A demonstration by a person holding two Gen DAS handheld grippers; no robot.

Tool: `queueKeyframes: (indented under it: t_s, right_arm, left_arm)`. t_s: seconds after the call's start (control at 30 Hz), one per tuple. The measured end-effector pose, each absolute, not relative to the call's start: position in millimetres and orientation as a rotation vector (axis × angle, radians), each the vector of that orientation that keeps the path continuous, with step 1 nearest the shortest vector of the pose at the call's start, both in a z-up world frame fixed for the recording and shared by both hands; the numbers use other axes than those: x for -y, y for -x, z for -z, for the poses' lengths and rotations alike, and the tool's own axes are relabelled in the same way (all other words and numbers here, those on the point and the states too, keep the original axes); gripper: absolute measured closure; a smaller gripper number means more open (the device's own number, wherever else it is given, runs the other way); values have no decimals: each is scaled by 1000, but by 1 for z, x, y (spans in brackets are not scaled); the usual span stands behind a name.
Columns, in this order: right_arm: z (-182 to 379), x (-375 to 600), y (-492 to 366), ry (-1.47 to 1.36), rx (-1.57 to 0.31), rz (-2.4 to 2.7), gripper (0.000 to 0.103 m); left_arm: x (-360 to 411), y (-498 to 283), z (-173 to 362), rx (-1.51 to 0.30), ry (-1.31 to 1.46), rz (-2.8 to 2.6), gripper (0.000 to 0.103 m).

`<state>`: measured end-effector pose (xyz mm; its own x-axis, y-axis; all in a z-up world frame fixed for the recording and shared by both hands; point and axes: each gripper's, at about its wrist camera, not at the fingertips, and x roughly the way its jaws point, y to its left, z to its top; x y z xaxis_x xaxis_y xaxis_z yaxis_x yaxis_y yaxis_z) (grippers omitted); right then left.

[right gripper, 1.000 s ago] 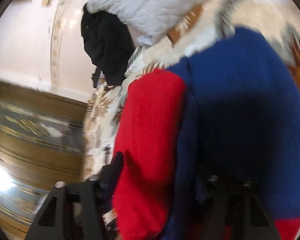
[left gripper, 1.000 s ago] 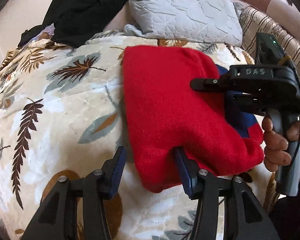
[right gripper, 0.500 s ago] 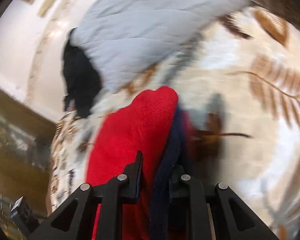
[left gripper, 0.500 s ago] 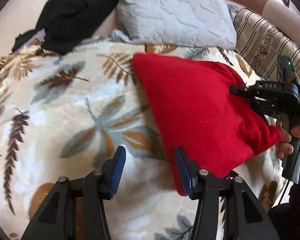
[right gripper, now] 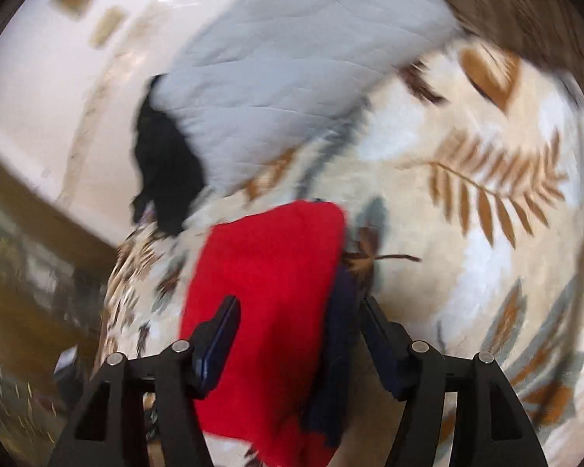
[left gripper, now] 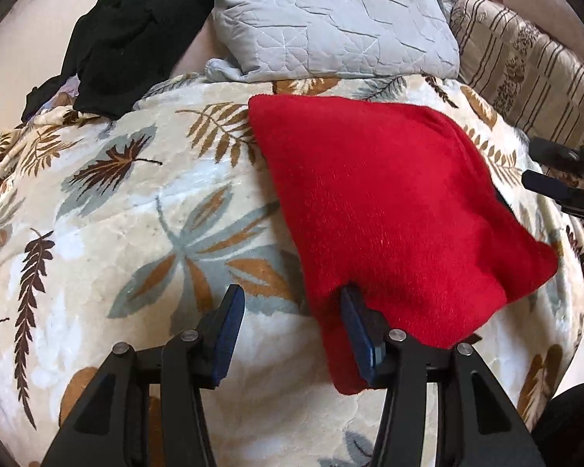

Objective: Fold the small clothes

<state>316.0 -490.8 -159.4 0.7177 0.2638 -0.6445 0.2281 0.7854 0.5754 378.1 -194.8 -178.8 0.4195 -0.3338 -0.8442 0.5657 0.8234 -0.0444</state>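
Where blurred, red garment (right gripper: 268, 288) folded

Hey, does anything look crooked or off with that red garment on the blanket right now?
The red garment lies folded but skewed across the leaf-print blanket, its edges slanting. A dark blue layer pokes out along one side in the right wrist view, so the fold isn't flush. Nothing looks torn or spilled.
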Motion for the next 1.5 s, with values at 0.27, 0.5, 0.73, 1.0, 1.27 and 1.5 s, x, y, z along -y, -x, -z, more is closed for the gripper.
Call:
queueKeyframes:
  t_s: [0.27,0.5,0.73,1.0,1.27,1.5]
  right_arm:
    - [202,443,-329,-539,-1094,-98,74]
    - [168,453,-342,-540,-963,-46,70]
    - [196,466,-397,-522,-1014,128,70]
    - [186,461,-377,-502,-988,121,70]
    - [166,458,-322,-556,-960,36,70]
    - [192,435,-311,-475,-1052,19,68]
  left_arm:
    - [189,-375,173,-982,-247,556,51]
    - [193,-379,162,-928,-272,541,51]
    - [205,-395,186,-938,-367,441,46]
    - [206,-404,192,-956,-341,373,46]
    - [202,-396,166,-873,-315,338,44]
    - [211,-400,166,-848,-300,336,30]
